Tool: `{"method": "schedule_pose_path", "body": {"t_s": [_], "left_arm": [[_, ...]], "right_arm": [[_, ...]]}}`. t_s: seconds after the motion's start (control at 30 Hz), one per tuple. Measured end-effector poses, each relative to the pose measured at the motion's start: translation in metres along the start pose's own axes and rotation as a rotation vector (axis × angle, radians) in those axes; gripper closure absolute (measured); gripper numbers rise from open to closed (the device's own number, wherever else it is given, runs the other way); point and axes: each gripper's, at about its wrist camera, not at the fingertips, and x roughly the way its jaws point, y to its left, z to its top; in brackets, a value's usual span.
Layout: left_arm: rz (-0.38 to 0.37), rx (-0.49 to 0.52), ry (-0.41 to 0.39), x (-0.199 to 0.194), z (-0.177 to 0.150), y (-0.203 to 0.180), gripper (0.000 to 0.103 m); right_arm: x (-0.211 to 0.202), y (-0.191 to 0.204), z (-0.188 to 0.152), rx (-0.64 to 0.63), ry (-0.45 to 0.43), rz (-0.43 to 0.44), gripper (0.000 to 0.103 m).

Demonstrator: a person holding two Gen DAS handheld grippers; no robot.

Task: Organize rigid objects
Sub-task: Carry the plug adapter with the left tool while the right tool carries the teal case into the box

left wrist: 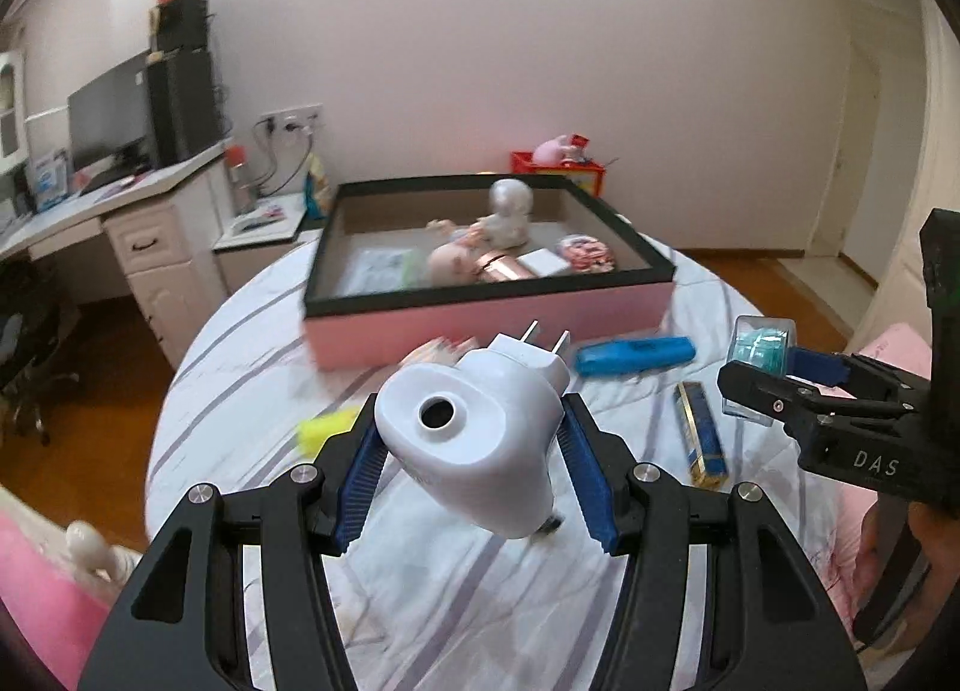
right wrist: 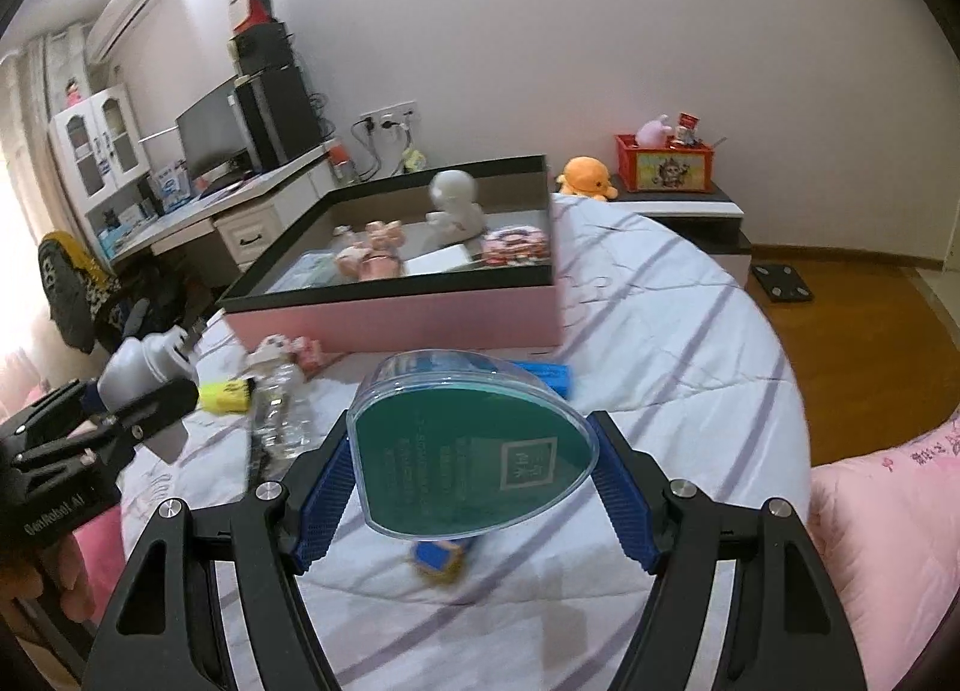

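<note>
With both sets of fingers pinching, the left gripper [left wrist: 474, 445] its rounded white plug [left wrist: 480, 433] and the right gripper [right wrist: 474, 472] its clear case [right wrist: 474, 445], either could slip before reaching the pink box [left wrist: 480, 325].

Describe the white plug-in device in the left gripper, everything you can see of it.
The white plug-in device is a smooth, glossy plastic body, rounded and bulbous. A round dark hole opens in its near face, and two flat metal prongs stick out of its far end, toward the pink box. It is held off the striped bedcover, tilted, clamped between the left gripper's blue ribbed pads.
</note>
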Motion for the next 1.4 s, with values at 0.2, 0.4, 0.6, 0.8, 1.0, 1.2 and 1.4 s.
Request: {"method": "schedule_pose_path", "body": {"t_s": [0.2, 0.4, 0.6, 0.8, 1.0, 1.2, 1.4], "left_arm": [[0.043, -0.016, -0.017, -0.009, -0.004, 0.009, 0.046], [0.038, -0.019, -0.061, -0.020, 0.005, 0.005, 0.046], [0.029, -0.022, -0.105, -0.027, 0.023, 0.003, 0.046], [0.024, -0.001, -0.134, -0.021, 0.047, 0.000, 0.046], [0.011, 0.027, -0.150, -0.002, 0.083, 0.003, 0.046], [0.008, 0.052, -0.111, 0.047, 0.133, 0.017, 0.045], [0.044, 0.059, 0.027, 0.130, 0.168, 0.039, 0.046]], "right_arm": [[-0.001, 0.032, 0.001, -0.051, -0.005, 0.005, 0.028], [-0.015, 0.051, 0.012, -0.084, -0.052, -0.012, 0.028], [-0.026, 0.058, 0.028, -0.107, -0.099, -0.033, 0.028], [-0.028, 0.056, 0.048, -0.124, -0.133, -0.049, 0.028], [-0.013, 0.060, 0.081, -0.178, -0.140, -0.081, 0.028], [0.034, 0.058, 0.122, -0.242, -0.098, -0.129, 0.028], [0.106, 0.036, 0.150, -0.254, 0.023, -0.199, 0.028]]}}
